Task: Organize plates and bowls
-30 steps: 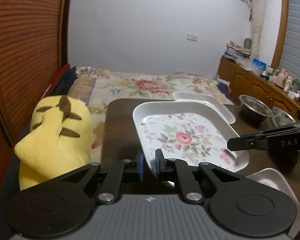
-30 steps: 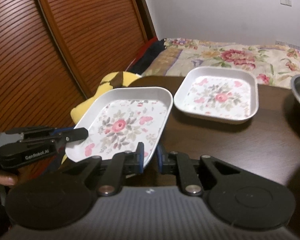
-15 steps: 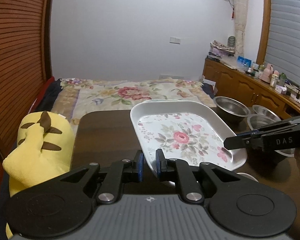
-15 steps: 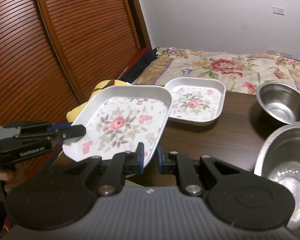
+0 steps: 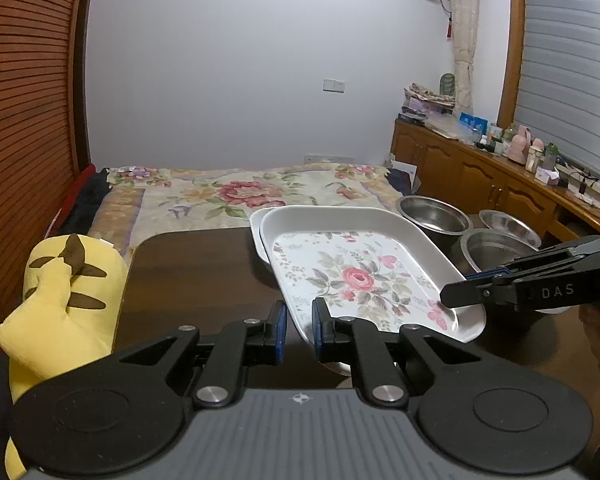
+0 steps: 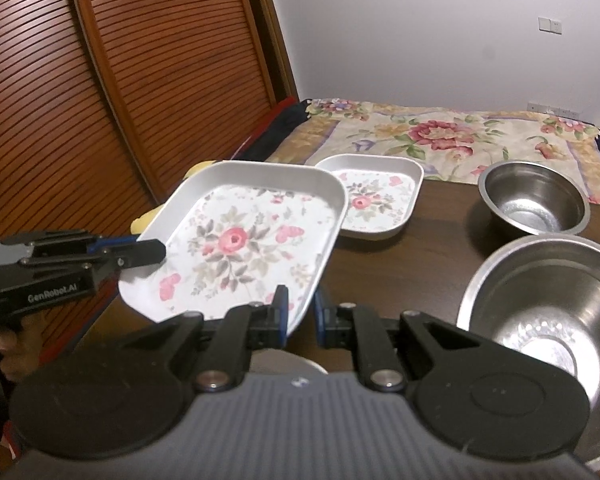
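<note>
While both grippers pinch its rim, a flowered plate [image 6: 244, 240] hangs tilted above the dark table [image 6: 432, 236].

From the left: a yellow plush toy [image 5: 60, 300] sits off the table's edge; the left gripper [image 5: 299, 330] is clamped on the plate's near-left rim, the right gripper [image 6: 300, 312] on the opposite rim, jaws nearly closed. Behind the held plate a second flowered plate [image 6: 380, 196] lies flat on the table. To the right stand three steel bowls [image 6: 534, 200], near one another.
</note>
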{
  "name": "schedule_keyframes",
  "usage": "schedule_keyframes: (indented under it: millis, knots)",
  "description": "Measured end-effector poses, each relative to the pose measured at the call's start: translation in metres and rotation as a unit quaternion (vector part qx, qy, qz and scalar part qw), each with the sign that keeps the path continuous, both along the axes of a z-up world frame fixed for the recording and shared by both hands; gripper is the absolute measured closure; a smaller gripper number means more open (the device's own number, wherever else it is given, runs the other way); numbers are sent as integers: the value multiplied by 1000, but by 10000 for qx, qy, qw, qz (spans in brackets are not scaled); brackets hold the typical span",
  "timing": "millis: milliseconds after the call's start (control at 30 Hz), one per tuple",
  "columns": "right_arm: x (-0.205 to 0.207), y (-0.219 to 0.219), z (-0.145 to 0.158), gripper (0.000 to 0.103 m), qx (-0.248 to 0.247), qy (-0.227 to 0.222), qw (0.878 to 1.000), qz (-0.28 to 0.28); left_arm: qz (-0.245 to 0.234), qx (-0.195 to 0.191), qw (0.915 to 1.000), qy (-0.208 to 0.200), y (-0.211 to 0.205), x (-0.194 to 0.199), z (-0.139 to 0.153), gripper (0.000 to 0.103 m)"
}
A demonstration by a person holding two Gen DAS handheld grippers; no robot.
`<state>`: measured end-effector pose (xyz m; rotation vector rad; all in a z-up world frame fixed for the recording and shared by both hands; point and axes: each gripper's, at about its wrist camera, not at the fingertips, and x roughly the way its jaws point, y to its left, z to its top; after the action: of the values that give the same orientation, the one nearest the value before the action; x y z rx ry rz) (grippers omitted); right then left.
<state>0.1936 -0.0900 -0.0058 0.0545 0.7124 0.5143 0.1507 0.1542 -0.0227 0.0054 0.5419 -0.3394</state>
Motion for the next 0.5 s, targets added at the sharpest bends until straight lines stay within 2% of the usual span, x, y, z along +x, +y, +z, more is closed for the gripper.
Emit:
schedule_keyframes:
  millis: [500]
  knots:
    - [-13,-14,1,88,6,-9,10000,32,-151,25,9999,-31,-17,-15,1,88]
